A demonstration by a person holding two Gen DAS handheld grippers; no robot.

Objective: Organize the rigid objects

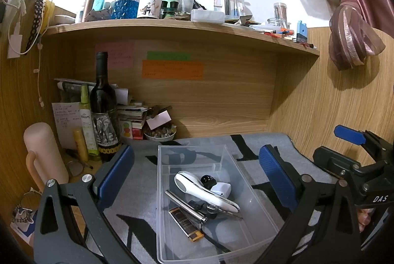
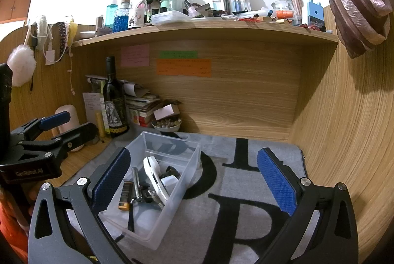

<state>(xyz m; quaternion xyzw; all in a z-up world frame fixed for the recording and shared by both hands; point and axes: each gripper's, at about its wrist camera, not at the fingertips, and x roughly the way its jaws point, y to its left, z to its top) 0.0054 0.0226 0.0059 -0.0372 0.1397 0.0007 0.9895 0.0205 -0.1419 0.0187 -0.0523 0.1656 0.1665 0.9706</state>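
- Mat (image 2: 246, 180): grey with black letters; it lies under the clear bin (image 1: 194, 153).
- Clear bin: long axis runs away from both tools. It sits directly ahead of the left gripper (image 1: 197, 175), and left of the right gripper (image 2: 194, 182), so the left one is judged nearer.
- Left gripper: jaws spread wide, straddling the bin, holding nothing.
- Right gripper: jaws spread, empty, hovering over the mat beside the bin.
- White handle (image 1: 204, 187): inside the bin, lying diagonally among a metal rod (image 1: 184, 206) and small items.
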